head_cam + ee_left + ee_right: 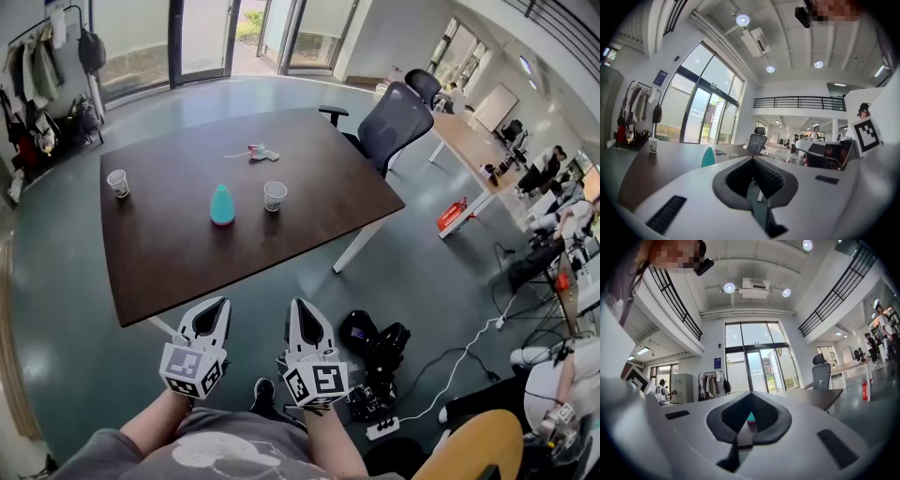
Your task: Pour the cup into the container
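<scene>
On the brown table (187, 253) a teal cone-shaped container (222, 204) stands upright, with a clear cup (275, 195) just to its right. A second cup (118, 183) stands near the table's left edge. My left gripper (216, 307) and right gripper (302, 309) are held side by side below the table's near edge, well short of the cups. Both are shut with nothing in them. In the left gripper view, past the shut left gripper (754, 180), the container (708, 157) and the left cup (653, 145) show. The right gripper view shows a sliver of the container (750, 417) through the jaw notch.
A small pale scrap (260, 152) lies at the table's far side. A dark office chair (394, 122) stands at the far right corner. Black bags (375, 347) and a power strip (384, 429) lie on the floor to my right. More desks and people are at the right.
</scene>
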Demonstrator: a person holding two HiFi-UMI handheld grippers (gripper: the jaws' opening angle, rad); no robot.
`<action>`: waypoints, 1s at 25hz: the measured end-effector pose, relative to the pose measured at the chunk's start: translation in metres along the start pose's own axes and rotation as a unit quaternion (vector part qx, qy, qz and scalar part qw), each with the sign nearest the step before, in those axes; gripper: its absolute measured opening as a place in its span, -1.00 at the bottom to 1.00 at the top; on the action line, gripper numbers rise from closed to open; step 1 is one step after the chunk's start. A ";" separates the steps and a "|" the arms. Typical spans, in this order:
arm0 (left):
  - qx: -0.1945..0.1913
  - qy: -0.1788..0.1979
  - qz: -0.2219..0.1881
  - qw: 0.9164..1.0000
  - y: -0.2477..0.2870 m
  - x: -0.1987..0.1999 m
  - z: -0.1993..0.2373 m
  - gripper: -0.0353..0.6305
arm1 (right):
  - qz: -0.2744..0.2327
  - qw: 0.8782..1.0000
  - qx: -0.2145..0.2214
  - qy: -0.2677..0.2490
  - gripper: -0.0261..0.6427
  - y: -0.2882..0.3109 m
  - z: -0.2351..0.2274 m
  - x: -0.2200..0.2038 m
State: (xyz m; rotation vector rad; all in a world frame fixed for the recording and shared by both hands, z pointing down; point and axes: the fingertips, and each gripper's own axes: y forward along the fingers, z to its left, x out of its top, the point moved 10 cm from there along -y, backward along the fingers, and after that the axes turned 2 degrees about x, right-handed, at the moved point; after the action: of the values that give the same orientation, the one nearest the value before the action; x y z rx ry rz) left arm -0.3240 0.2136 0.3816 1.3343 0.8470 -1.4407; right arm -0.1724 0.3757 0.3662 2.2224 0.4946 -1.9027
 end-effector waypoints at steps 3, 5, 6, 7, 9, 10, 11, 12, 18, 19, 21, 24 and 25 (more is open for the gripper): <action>0.014 0.003 -0.001 1.000 0.021 0.003 -0.014 -0.87 | 0.000 1.000 0.012 0.001 -0.96 0.008 -0.031 0.008; 0.027 -0.001 -0.004 1.000 0.036 0.004 -0.022 -0.87 | 0.000 1.000 0.024 -0.006 -0.96 0.014 -0.051 0.013; 0.033 -0.004 -0.005 0.999 0.043 0.004 -0.025 -0.87 | 0.001 1.000 0.029 -0.007 -0.96 0.017 -0.062 0.014; 0.038 -0.006 -0.006 0.999 0.049 0.002 -0.028 -0.87 | 0.003 0.999 0.033 -0.005 -0.96 0.020 -0.071 0.015; 0.050 -0.006 -0.010 0.999 0.061 0.001 -0.031 -0.87 | 0.009 0.999 0.039 -0.001 -0.96 0.027 -0.088 0.014; 0.056 -0.005 -0.012 0.998 0.066 0.001 -0.031 -0.87 | 0.011 0.999 0.043 0.000 -0.96 0.031 -0.095 0.014; 0.062 -0.005 -0.014 0.998 0.071 0.001 -0.031 -0.87 | 0.014 0.999 0.046 0.002 -0.96 0.036 -0.101 0.012; 0.068 -0.006 -0.015 0.998 0.075 0.001 -0.030 -0.87 | 0.017 0.999 0.048 0.004 -0.96 0.040 -0.106 0.010; 0.091 0.005 -0.014 0.996 0.092 0.011 -0.010 -0.87 | 0.042 0.997 0.070 -0.004 -0.96 0.085 -0.111 -0.005; 0.094 0.001 -0.014 0.995 0.095 0.012 -0.003 -0.87 | 0.045 0.996 0.071 -0.004 -0.96 0.094 -0.109 -0.007; 0.099 -0.007 -0.014 0.995 0.102 0.013 0.012 -0.87 | 0.047 0.997 0.069 -0.004 -0.96 0.113 -0.106 -0.009; 0.100 -0.010 -0.010 0.995 0.119 0.014 0.035 -0.87 | 0.050 0.997 0.062 -0.003 -0.96 0.142 -0.104 -0.012; 0.100 -0.010 -0.010 0.995 0.125 0.016 0.043 -0.87 | 0.051 0.997 0.062 -0.004 -0.96 0.153 -0.104 -0.012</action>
State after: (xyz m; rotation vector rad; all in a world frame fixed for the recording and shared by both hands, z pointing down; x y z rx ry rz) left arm -0.2179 0.1332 0.3878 1.4601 0.7185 -1.5843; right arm -0.0233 0.2677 0.3833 2.2663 0.2636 -1.9392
